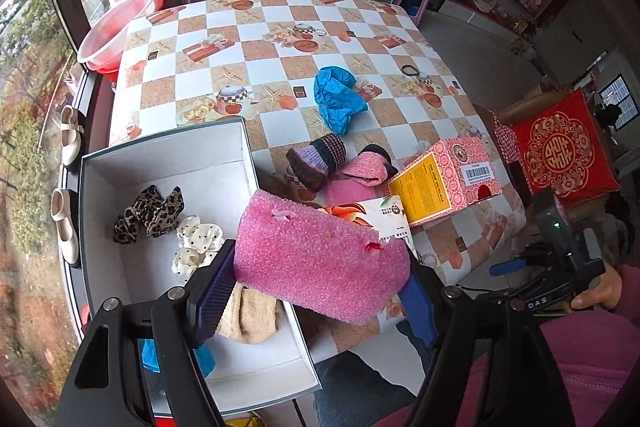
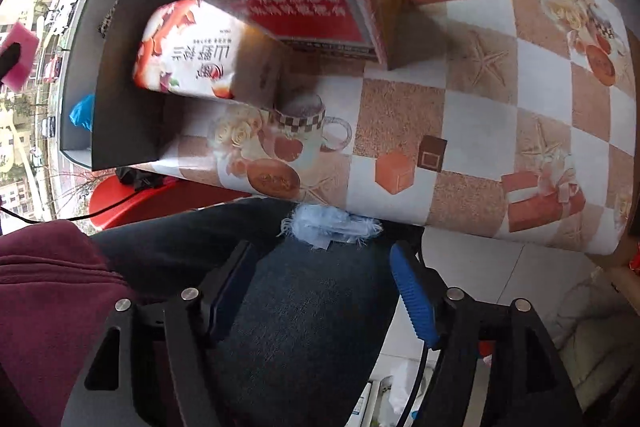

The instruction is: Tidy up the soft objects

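The left gripper clamps a pink foam sponge across its width, one blue pad on each end, jaws standing fairly wide because the block fills them. The sponge looks light and squashy; it should give under the pads without slipping, its rough surface helping, and a hold across the middle of its short ends seems safest. It hangs above the near right wall of the white box, which sits at the table's near left corner and holds a leopard scrunchie, a dotted scrunchie and a beige cloth. The right gripper holds nothing, jaws apart, off the near edge of the table, above the person's knee.
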Motion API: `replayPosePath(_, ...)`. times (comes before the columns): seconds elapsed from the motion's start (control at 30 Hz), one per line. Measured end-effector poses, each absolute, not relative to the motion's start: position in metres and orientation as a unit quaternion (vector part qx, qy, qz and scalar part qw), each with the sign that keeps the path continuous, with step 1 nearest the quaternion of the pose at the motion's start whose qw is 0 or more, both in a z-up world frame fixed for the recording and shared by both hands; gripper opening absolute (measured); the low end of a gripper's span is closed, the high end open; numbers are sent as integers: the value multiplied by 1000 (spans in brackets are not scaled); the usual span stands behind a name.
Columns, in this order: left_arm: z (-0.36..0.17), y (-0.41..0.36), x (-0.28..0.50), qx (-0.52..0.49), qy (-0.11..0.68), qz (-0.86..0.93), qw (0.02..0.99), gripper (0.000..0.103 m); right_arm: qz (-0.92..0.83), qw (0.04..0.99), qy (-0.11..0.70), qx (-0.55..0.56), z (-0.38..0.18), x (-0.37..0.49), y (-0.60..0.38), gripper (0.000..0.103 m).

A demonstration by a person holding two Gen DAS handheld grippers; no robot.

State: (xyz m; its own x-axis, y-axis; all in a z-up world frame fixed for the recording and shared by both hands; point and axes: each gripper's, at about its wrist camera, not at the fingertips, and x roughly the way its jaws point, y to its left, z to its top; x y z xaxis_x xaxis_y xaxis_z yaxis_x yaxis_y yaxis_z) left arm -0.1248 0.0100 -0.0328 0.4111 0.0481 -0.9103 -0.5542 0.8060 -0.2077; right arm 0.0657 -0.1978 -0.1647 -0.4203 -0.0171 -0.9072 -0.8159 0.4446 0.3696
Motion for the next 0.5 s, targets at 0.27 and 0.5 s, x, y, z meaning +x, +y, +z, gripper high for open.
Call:
replayPosePath(0.27,-40,11,-133,-249,530,194,787,77,419,422,723,-352,-223,34,-169,71)
replayPosePath(0.5,-52,9,-137,-254,546,190,776,77,380,417,735,-376,-248,15,-167,65)
